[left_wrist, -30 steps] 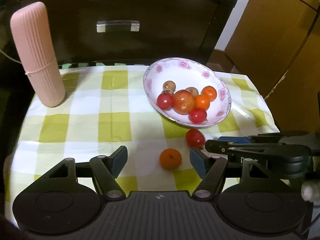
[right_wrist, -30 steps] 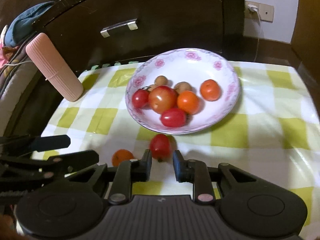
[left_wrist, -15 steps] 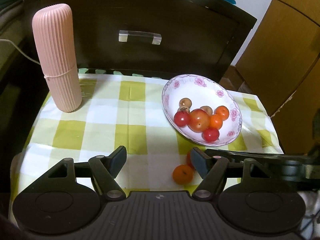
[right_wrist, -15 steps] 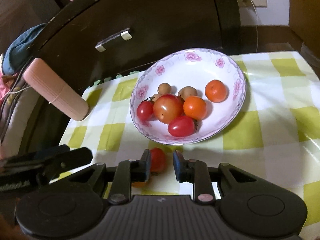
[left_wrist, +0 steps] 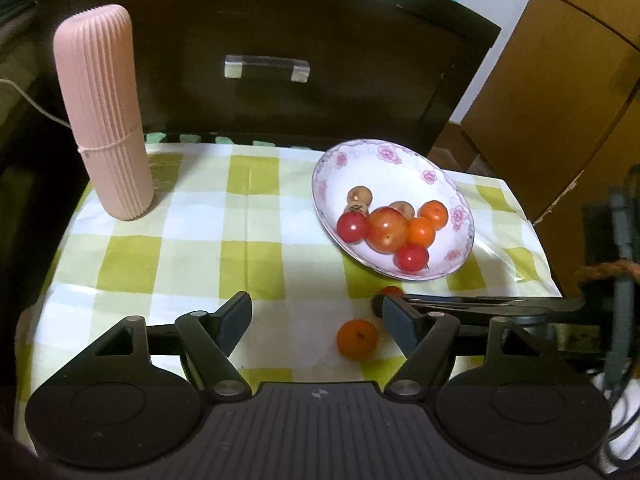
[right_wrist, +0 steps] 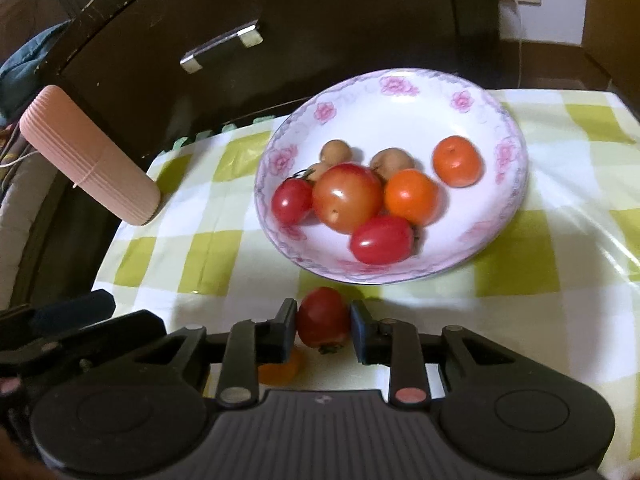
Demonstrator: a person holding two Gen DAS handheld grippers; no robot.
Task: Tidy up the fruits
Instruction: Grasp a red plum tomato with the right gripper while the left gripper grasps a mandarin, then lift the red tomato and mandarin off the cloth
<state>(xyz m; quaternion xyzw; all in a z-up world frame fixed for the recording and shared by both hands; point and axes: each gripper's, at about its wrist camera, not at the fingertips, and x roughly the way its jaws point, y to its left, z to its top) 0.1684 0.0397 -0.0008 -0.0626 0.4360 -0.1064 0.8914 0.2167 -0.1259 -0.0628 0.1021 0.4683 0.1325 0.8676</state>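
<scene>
While the right gripper [right_wrist: 323, 322] sits low over the checked cloth [left_wrist: 192, 240] on the counter, its two fingers bracket a red tomato [right_wrist: 322, 316] just in front of the flowered plate [right_wrist: 400, 92]; the pads look to be touching the fruit's sides, though whether they truly pinch it is hard to tell. Behind the left finger a small orange fruit [right_wrist: 280, 368] peeks out, partly hidden. Seven or eight fruits lie heaped in the plate: red tomatoes, orange ones and a few small brown ones. From the left wrist view, the left gripper [left_wrist: 316, 316] hangs wide apart and holds nothing, with the loose orange fruit [left_wrist: 357, 339] lying on the cloth between its fingers, nearer the right one. A ribbed pink case [left_wrist: 105, 114] stands upright at the far left corner.
</scene>
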